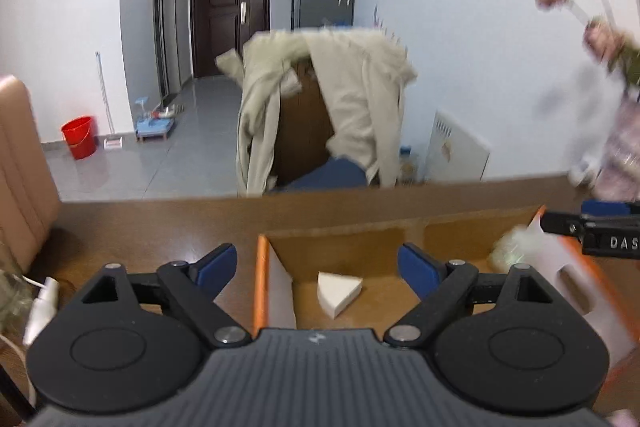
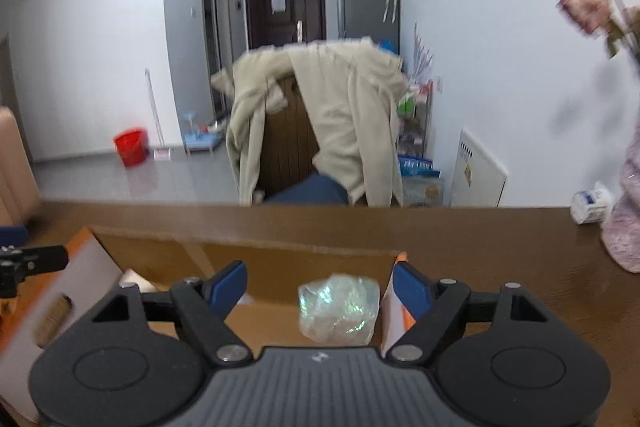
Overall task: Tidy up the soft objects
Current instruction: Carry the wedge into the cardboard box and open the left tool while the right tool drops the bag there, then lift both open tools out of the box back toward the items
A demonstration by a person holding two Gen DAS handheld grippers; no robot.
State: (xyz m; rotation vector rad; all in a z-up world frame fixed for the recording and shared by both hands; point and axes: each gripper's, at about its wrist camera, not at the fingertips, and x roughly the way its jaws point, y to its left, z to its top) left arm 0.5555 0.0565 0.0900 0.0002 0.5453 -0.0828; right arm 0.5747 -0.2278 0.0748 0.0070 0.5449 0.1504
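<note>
A cardboard box point(image 1: 360, 231) with orange and white flaps sits on the brown table. A white wedge-shaped sponge point(image 1: 338, 291) lies inside its left part. My left gripper point(image 1: 320, 267) is open and empty above the sponge. A crumpled iridescent clear soft bundle point(image 2: 339, 309) lies in the box's right part point(image 2: 240, 251); it also shows in the left wrist view point(image 1: 508, 251). My right gripper point(image 2: 320, 289) is open and empty above the bundle, and its finger shows in the left wrist view point(image 1: 592, 227).
The table's far edge point(image 2: 320, 207) runs across both views. Behind it stands a chair draped with a beige jacket point(image 1: 352, 95). A pink vase of flowers point(image 2: 624, 227) and a small white packet point(image 2: 592, 205) sit at the right. A white cable plug point(image 1: 42, 303) lies at left.
</note>
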